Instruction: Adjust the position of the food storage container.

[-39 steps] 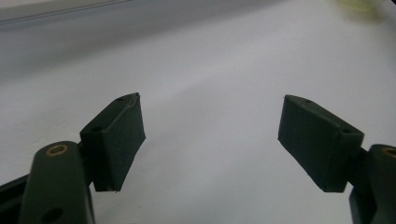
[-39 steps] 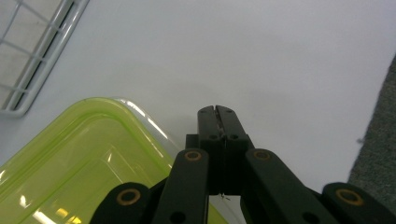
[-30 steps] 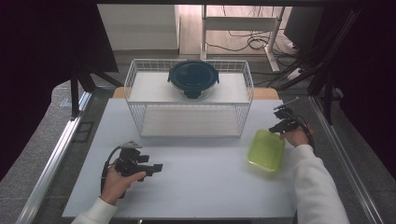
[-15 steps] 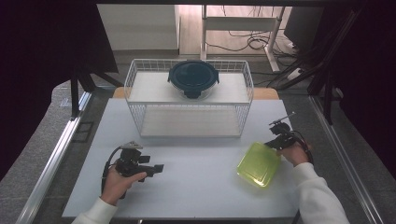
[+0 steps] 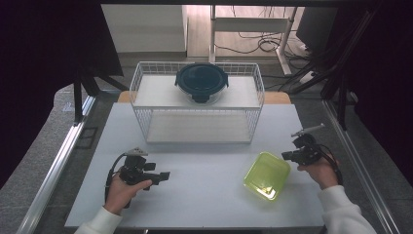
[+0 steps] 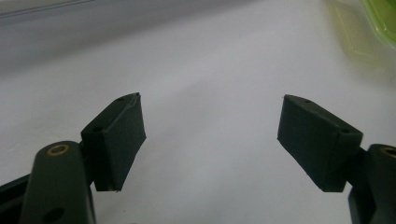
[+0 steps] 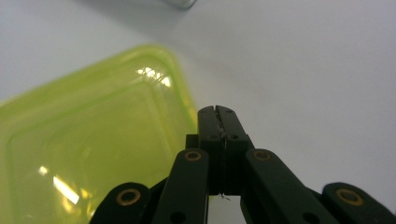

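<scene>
The yellow-green container (image 5: 267, 175), a translucent squarish plastic box with rounded corners, sits in the lower right of the high view, tilted so that its open face turns toward the camera; whether its lower corner rests on the white table (image 5: 204, 195) I cannot tell. In the right gripper view it fills the left half of the frame (image 7: 88, 154), its glossy walls catching the light, and its edge runs just left of the jaw tips. The right gripper (image 5: 288, 156) lies immediately right of the container in the high view, held by the right hand (image 5: 321, 170) with a white sleeve below it; its jaws are clenched tight together (image 7: 218, 113), pad against pad, at the container's rim, and whether that rim is pinched between them cannot be made out. Well apart, in the lower left of the high view, the left gripper (image 5: 164, 175) rests low over the table in the left hand (image 5: 122, 190), pointing toward the right of the frame. In the left gripper view its jaws stand wide and released (image 6: 210, 130), nothing between them but bare table, with a sliver of the green container in the upper right corner (image 6: 380, 18). Farther up the high view, at centre, a white wire basket (image 5: 146, 122) stands on the table, and a round dark-lidded container (image 5: 201, 82) sits on its upper shelf
</scene>
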{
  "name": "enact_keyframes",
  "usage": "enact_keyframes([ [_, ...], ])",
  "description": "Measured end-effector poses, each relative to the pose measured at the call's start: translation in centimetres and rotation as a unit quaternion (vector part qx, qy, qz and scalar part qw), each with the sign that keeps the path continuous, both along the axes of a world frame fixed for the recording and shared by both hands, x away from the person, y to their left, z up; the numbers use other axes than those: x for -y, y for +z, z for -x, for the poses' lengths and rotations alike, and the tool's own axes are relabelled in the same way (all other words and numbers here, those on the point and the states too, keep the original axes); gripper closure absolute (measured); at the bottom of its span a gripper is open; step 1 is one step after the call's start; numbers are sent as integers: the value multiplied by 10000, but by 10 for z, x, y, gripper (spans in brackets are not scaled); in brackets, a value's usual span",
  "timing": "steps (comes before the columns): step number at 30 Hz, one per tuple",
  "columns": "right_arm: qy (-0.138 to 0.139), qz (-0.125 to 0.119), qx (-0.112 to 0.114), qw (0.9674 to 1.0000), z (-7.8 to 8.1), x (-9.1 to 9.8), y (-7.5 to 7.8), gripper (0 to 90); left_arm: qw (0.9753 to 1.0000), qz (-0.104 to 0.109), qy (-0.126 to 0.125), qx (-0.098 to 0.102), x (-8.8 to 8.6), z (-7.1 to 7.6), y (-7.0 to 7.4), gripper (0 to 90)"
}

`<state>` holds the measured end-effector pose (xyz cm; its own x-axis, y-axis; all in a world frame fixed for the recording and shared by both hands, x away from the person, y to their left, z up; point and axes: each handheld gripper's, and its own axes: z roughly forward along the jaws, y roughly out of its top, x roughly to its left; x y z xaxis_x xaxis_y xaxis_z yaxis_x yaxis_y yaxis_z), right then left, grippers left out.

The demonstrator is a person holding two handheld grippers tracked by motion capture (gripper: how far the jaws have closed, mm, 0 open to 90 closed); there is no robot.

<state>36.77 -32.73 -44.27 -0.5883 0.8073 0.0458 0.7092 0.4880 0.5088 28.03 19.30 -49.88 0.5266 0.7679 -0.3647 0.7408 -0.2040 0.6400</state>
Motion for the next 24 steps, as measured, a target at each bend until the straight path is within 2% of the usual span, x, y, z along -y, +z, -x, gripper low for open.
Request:
enact_keyframes([
  [2,150,102,21,9998,17,0,3,891,10000,-4,-7,-1,0,0,0,226],
  [7,519,558,60,9971,61,-2,4,891,10000,12,-40,19,2,1,1,226],
  [12,828,641,-204,9943,94,-6,-10,891,10000,64,1,29,0,0,3,225],
  [17,1010,642,-373,9921,109,-15,-29,891,9999,100,19,13,-2,-1,4,226],
  [20,1218,688,-336,9896,113,-27,-30,891,10000,90,14,8,-1,-1,3,225],
  [24,1294,627,-278,9892,113,-40,-29,891,10000,82,11,-21,-1,0,2,225],
])
